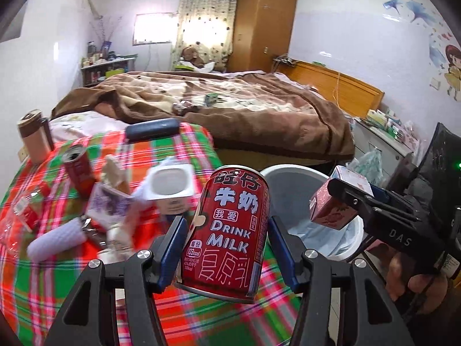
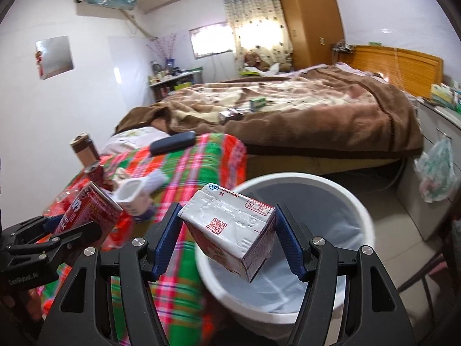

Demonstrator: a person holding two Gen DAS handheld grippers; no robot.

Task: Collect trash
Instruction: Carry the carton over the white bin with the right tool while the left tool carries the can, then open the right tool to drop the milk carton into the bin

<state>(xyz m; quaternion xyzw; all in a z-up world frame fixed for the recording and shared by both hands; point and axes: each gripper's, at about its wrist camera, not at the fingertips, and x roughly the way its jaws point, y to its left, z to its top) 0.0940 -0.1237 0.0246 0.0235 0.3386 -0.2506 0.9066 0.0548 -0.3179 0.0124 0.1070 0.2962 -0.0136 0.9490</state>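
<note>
At nine o'clock in the left wrist view, on the plaid-covered counter (image 1: 72, 274), trash was left to collect: an opened red can (image 1: 78, 170), a white yogurt cup (image 1: 170, 189) and blurred wrappers around them, with a brown tumbler (image 1: 33, 137) at the far edge. Toward six o'clock, the left gripper (image 1: 227, 240) had its jaws clamped on a red milk can (image 1: 230, 230), held nearly upright with a slight tilt, above the counter's edge rather than over the bin. At three o'clock from the can stood the white lined bin (image 1: 305, 173), on the floor just beside the counter. Further toward three o'clock, the right gripper (image 1: 350, 199) had its jaws pressed on a small milk carton (image 1: 328, 204), and the right wrist view showed that carton (image 2: 230, 227) hanging tilted over the bin's mouth (image 2: 357, 201). The carton seemed ready to drop; the can probably was not. Released where it was, the can would likely strike the rim or fall back on the cloth. Both grippers were converging on one opening, so they could knock together. The carton was gripped by its ends and tilted, so it might slip and tumble early, or leak any dregs.
</note>
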